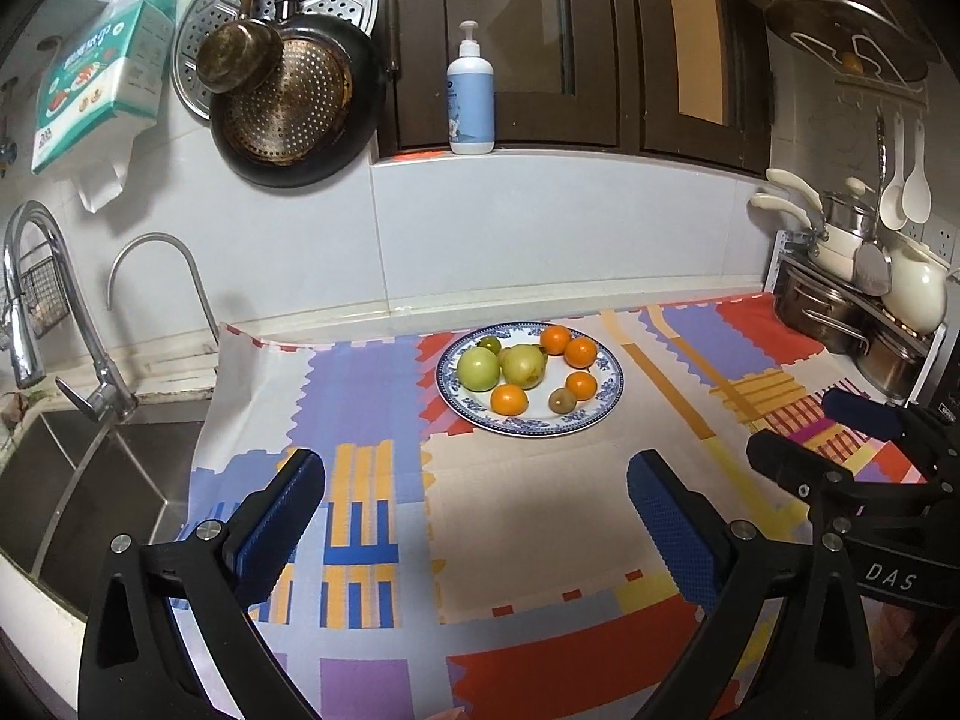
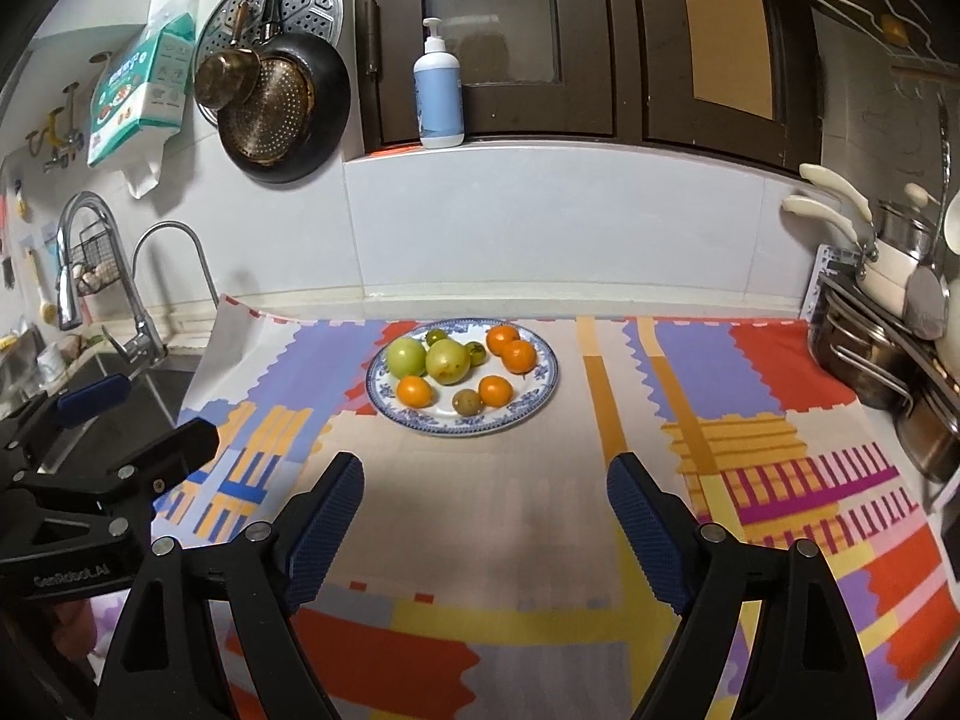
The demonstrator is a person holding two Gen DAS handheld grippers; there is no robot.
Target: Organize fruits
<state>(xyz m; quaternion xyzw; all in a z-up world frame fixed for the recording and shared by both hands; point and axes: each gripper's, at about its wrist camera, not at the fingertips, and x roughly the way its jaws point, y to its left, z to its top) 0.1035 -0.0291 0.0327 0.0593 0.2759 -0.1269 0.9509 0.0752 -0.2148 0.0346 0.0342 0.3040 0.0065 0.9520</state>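
A blue-rimmed white plate (image 1: pixel 540 425) (image 2: pixel 462 429) stands at the back of a colourful cloth (image 1: pixel 516 510). On it lie two large green fruits (image 1: pixel 478 369) (image 2: pixel 447 360), several oranges (image 1: pixel 509 399) (image 2: pixel 414 391), a brown kiwi (image 1: pixel 562 400) (image 2: pixel 467 401) and small green fruits (image 1: pixel 492 343). My left gripper (image 1: pixel 477 468) (image 2: pixel 159 411) hangs open over the cloth, short of the plate, with nothing between its blue pads. Beside it on the right, my right gripper (image 2: pixel 486 471) (image 1: pixel 801 426) is also open and empty, equally far back from the plate.
A steel sink (image 1: pixel 90 480) with two faucets (image 1: pixel 36 276) lies left of the cloth. Stacked pots and utensils (image 1: pixel 840 312) crowd the right end of the counter. A soap bottle (image 1: pixel 471 102) stands on the sill, and pans (image 1: pixel 288 102) hang on the wall.
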